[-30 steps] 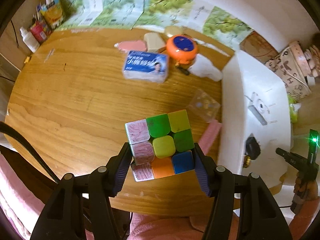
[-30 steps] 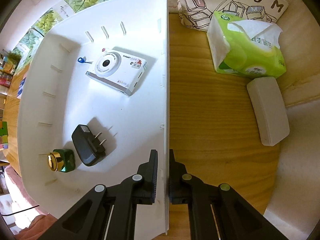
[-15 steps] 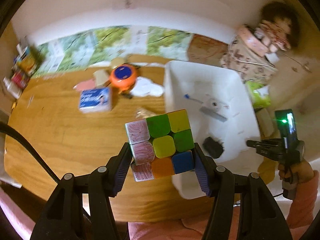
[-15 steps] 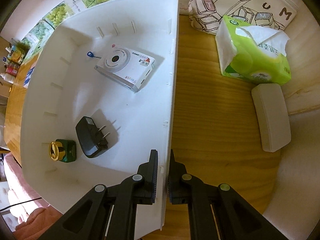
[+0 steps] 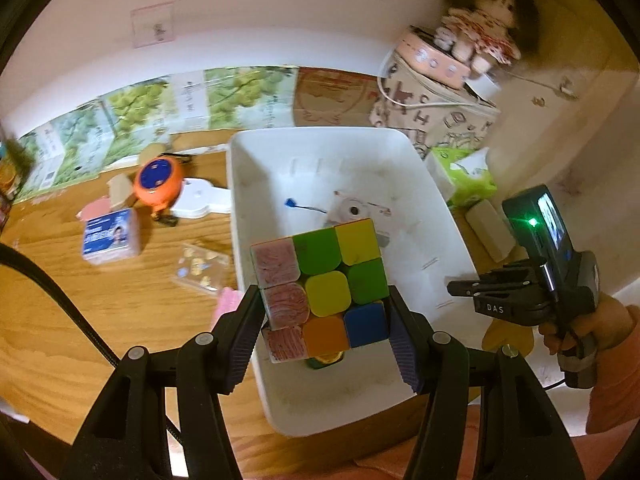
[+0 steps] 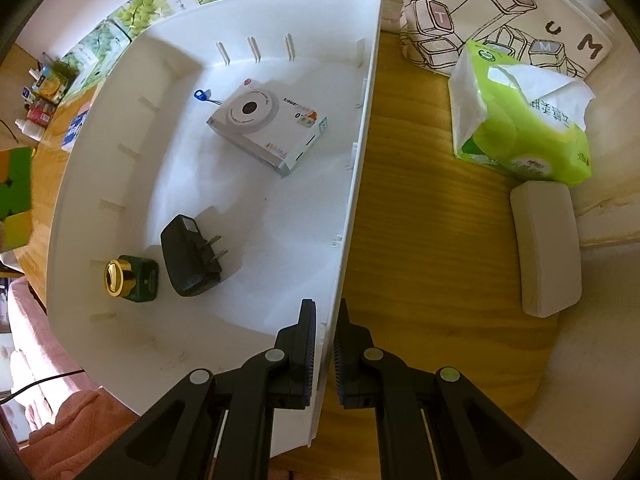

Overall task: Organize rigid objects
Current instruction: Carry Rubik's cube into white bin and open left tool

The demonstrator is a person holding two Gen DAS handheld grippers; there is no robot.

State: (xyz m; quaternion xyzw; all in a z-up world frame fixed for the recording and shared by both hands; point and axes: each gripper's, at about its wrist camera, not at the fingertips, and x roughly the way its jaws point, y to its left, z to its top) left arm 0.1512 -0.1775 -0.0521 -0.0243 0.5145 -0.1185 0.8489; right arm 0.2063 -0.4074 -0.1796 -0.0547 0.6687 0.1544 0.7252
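Gripping a puzzle cube (image 5: 322, 294) between clenched jaws, the left gripper (image 5: 324, 336) holds it above the near end of the white bin (image 5: 248, 240). The right gripper (image 6: 325, 354) pinches the bin's right wall. Inside lie a green gold-capped bottle (image 6: 132, 278) and black charger (image 6: 190, 262); farther back, a white camera (image 6: 266, 128). Beyond, on the table (image 5: 100, 300), sits an orange round gadget (image 5: 158, 178).

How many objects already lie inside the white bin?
3: a white camera toward the far end, a black plug adapter nearer, and a green gold-capped bottle beside it by the bin's left wall. The cube is not yet in.
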